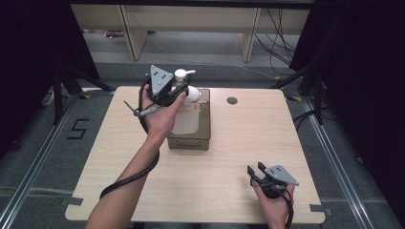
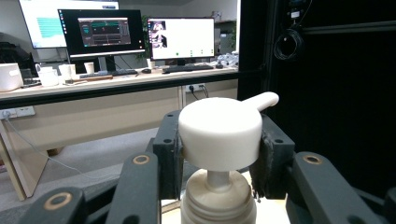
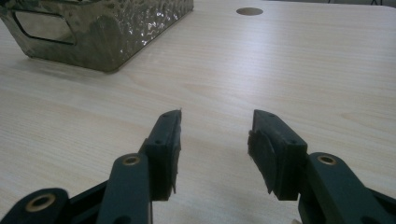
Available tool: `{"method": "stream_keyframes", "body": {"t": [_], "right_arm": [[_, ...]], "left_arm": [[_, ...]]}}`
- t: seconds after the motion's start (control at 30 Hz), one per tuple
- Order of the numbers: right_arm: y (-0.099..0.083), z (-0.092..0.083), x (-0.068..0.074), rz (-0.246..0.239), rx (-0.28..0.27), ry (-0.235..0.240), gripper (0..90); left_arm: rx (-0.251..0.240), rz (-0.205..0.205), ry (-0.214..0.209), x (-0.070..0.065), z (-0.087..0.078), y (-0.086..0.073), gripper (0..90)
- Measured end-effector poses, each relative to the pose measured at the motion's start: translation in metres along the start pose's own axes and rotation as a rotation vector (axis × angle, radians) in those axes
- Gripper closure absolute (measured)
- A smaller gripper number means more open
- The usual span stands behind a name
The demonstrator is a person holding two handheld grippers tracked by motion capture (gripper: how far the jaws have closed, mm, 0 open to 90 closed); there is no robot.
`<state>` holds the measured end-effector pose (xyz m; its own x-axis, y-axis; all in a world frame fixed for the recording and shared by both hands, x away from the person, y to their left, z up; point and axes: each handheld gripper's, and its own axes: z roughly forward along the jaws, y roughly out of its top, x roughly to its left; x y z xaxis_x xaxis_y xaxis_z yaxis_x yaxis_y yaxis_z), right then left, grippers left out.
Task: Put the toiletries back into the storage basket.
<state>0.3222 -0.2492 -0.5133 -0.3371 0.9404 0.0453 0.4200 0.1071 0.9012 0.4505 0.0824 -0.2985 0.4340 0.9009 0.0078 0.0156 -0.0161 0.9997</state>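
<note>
I am working at a light wooden worktop with rounded corners, and a small round hole is sitting near its far edge, right of the middle. A rectangular container with translucent, dimpled, olive-tinted walls is resting on the far half of the worktop, a little left of centre, its handle slot facing the near edge; in the right gripper view the same container is showing at the upper left, with the hole at the top.

A white pump bottle is standing upright over the container, its lower part looking to be inside the walls, though I cannot tell whether it is resting on the bottom. My left hand is reaching across the far half of the worktop and holding the left gripper against the bottle's top. In the left gripper view its jaws are pinching the white pump head from both sides, the spout pointing up and to the right, the ribbed collar just below.

My right hand is lying near the near right corner of the worktop, holding the right gripper low over the wood. Its jaws are spread apart with nothing between them, pointing toward the far edge.
</note>
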Motion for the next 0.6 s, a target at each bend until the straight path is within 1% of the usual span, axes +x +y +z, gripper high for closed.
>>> {"method": "stream_keyframes", "body": {"t": [0.07,0.1,0.2,0.23,0.27,0.3,0.43,0.47,0.5,0.53,0.6], "right_arm": [[0.000,0.000,0.000,0.001,0.001,0.001,53.5],[0.000,0.000,0.002,0.029,0.009,0.005,53.4],[0.000,-0.001,0.003,0.035,0.013,0.006,53.5],[0.000,0.000,0.002,0.020,0.009,0.005,53.4],[0.000,0.000,0.002,0.026,0.008,0.005,53.5],[0.000,0.000,0.000,-0.010,-0.003,0.001,53.4],[0.000,0.000,0.000,-0.003,0.003,0.003,53.4],[0.000,0.000,0.000,-0.005,0.002,0.003,53.4],[0.000,-0.001,0.003,0.032,0.016,0.009,53.4],[0.000,0.000,0.000,-0.010,0.000,0.004,53.4],[0.000,0.000,0.000,-0.011,0.000,0.004,53.4]], "left_arm": [[-0.001,-0.002,-0.002,0.001,0.002,-0.002,59.0],[-0.001,0.001,-0.014,0.002,0.004,-0.003,58.9],[0.001,0.001,-0.020,0.002,0.005,-0.005,58.9],[0.010,-0.013,-0.012,0.001,0.005,-0.007,58.9],[0.006,0.000,-0.017,0.003,0.007,-0.007,58.9],[0.002,0.010,-0.020,0.004,0.007,-0.008,58.9],[0.007,0.011,-0.019,0.005,0.009,-0.011,58.9],[0.012,0.000,-0.017,0.005,0.009,-0.011,58.9],[0.010,0.013,-0.020,0.006,0.010,-0.012,58.9],[0.010,0.013,-0.020,0.006,0.010,-0.012,58.9],[0.014,0.014,-0.018,0.006,0.010,-0.013,58.9]]}}
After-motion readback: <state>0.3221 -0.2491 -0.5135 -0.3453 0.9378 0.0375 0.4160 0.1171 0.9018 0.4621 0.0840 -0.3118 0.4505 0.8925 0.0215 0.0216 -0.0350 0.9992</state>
